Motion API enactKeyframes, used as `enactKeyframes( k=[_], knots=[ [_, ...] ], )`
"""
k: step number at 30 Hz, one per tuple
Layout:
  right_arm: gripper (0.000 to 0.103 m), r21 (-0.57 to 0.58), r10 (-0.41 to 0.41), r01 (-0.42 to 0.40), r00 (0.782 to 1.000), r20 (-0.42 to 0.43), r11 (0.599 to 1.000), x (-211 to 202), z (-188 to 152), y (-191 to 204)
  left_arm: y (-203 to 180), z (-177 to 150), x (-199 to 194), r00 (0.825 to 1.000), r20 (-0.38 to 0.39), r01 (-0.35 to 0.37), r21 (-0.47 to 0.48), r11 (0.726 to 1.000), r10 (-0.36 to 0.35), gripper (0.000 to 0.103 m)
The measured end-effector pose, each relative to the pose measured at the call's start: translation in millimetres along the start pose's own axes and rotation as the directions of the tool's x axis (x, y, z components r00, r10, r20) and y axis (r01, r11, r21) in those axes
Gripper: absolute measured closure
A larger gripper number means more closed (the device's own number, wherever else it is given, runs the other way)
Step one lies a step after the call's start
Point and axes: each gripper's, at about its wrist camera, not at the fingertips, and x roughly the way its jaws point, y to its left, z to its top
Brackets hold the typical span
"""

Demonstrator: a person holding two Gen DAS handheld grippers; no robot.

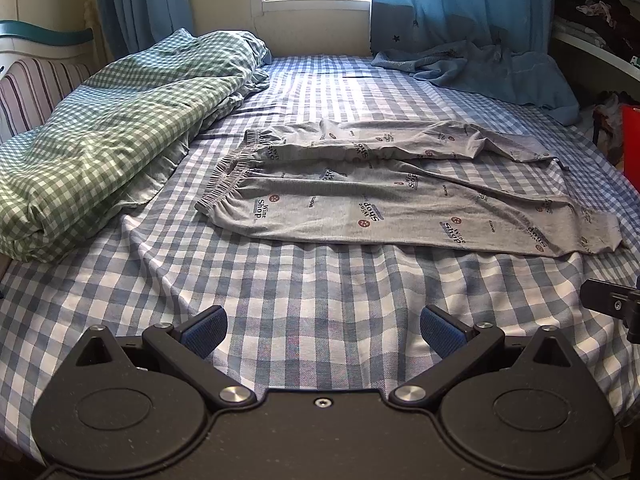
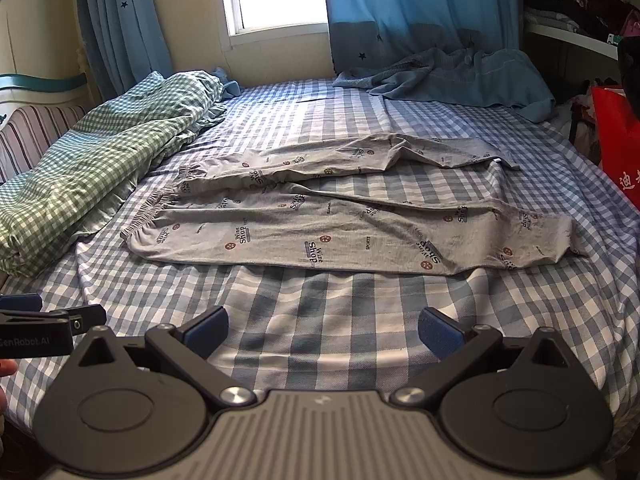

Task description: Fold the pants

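Meanwhile, grey pants (image 1: pixel 400 196) lie unfolded mid-frame on the checked bed (image 1: pixel 304 304); left gripper (image 1: pixel 322 330) and right gripper (image 2: pixel 322 330), lower frame, have jaws apart, holding nothing.

pants (image 1: pixel 360 196) | grey, printed | spread flat on bed, waistband left, legs apart
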Motion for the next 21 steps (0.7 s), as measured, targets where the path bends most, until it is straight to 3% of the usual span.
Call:
enactKeyframes(
  k=[13, 21],
  knots=[
    [0.0, 0.02, -0.004, 0.005, 0.998, -0.064, 1.0, 14.3, 1.6, -10.5, -6.4, 8.0, 23.2, 0.995, -0.102, -0.001, -0.015, 1.0, 0.0, 0.001],
    [0.0, 0.024, -0.001, 0.004, 0.991, -0.132, 1.0, 34.5, 6.1, -25.0, -13.7, 15.0, 52.3, 0.979, -0.203, -0.011, -0.049, 0.999, 0.0, 0.001]
  ],
)
